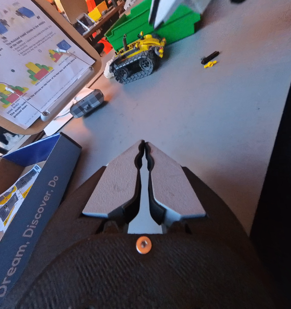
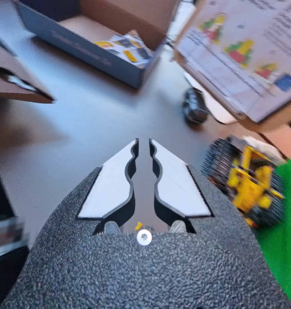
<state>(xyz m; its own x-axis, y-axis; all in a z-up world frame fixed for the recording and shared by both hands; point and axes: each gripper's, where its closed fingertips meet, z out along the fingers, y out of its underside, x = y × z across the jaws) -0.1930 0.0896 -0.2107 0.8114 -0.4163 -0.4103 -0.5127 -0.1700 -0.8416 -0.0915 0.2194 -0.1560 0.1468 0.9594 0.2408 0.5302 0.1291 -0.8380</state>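
Note:
My left gripper (image 1: 144,143) is shut and empty, held low over the grey table (image 1: 191,117). A yellow tracked brick vehicle (image 1: 138,56) stands farther ahead, with a black piece (image 1: 210,57) and a small yellow piece (image 1: 210,64) to its right. My right gripper (image 2: 143,140) is slightly open and empty, above the table with the same vehicle (image 2: 245,189) close on its right; that view is blurred. A small yellow bit (image 2: 138,225) shows between the bases of its fingers. The right gripper's white fingers also show in the left wrist view (image 1: 158,16), over the green bin.
A green bin (image 1: 151,26) stands behind the vehicle and shows in the right wrist view (image 2: 285,217). An instruction board (image 1: 32,58) on a stand, a grey block (image 1: 87,103) and an open dark blue box (image 1: 32,192) with a booklet lie left. The table edge (image 1: 275,133) runs on the right. Some 15 cm of space lies between my two pairs of fingers. It is some 15 cm from my right tips to the small yellow bit (image 2: 138,225). Seen from the left wrist view (image 1: 206,68) as well. It is some 15 cm from my right tips to the small yellow piece (image 1: 210,64).

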